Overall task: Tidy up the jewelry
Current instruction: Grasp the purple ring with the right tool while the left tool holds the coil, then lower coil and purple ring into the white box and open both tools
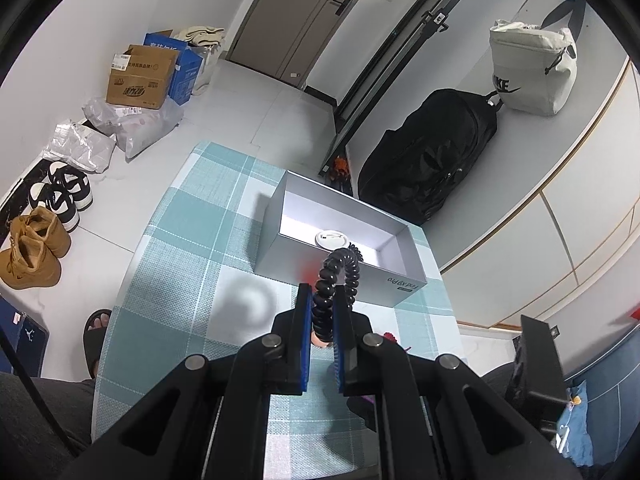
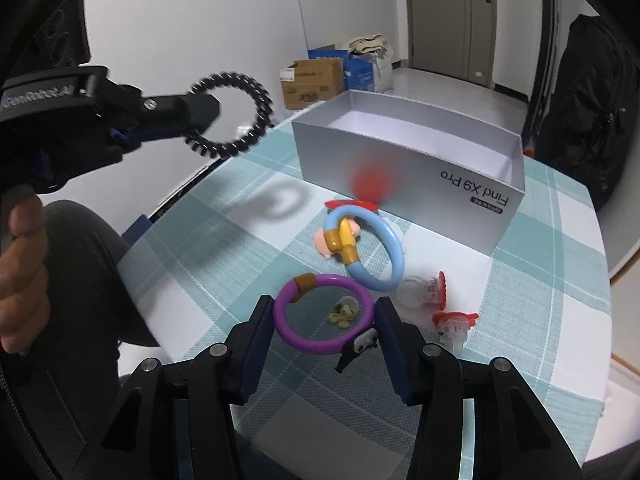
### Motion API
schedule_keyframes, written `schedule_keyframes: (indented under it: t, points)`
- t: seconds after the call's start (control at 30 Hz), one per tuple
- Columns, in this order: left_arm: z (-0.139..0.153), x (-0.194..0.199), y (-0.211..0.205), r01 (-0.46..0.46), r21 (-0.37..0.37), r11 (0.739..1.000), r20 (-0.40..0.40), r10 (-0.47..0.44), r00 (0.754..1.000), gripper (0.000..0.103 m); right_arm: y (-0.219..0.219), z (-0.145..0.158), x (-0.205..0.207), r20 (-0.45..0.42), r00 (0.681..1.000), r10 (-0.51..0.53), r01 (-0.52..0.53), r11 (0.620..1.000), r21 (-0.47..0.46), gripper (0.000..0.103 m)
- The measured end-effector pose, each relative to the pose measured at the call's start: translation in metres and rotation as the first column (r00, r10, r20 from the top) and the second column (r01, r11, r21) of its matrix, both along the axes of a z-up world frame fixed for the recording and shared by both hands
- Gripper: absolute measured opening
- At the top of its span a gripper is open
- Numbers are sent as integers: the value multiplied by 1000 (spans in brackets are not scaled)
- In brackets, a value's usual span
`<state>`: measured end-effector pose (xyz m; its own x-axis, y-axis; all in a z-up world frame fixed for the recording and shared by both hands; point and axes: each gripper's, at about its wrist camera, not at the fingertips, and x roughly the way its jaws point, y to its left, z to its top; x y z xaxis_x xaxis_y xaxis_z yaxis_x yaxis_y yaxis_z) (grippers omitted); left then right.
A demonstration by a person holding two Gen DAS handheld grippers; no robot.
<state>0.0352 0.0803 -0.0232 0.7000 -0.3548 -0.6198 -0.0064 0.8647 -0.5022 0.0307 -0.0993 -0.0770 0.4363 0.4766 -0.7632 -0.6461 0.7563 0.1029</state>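
Observation:
My left gripper [image 1: 323, 294] is shut on a black spiral hair tie [image 1: 338, 276] and holds it in the air just short of the grey box [image 1: 276, 240]; it also shows in the right wrist view [image 2: 230, 114]. A white round badge [image 1: 330, 238] lies inside the box. My right gripper [image 2: 324, 312] is shut on a purple ring bracelet [image 2: 324, 314] low over the checked cloth. A blue ring bracelet [image 2: 376, 248] with a pink charm leans just beyond it. Two clear clips with red tops [image 2: 424, 290] lie to the right.
The grey box [image 2: 408, 160] stands at the far side of the small table with a teal checked cloth [image 2: 248, 248]. Small yellow bits [image 2: 342, 314] lie inside the purple ring. Shoes [image 1: 36, 248], cardboard boxes [image 1: 140, 76] and a black bag [image 1: 432, 152] stand on the floor around.

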Motion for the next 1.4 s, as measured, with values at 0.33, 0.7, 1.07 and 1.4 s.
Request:
schedule_keyframes:
  t: [0.33,0.7,1.07,1.4]
  points:
    - [-4,4,-5,3,25,1000,-17,-2,1000,5,-20,25,8,-16,999,-44,46,986,159,49]
    - [3,17,-14,16,74,997,3,-16,1000,5,-46,54,36,-4,993,-120,117,955,273,49]
    - [10,53,-15,38,88,995,17,-40,999,5,-68,79,84,20,989,-147,133,938,321,49]
    - [5,92,-23,72,158,985,21,-76,997,5,-53,71,133,2,995,-99,93,943,318,49]
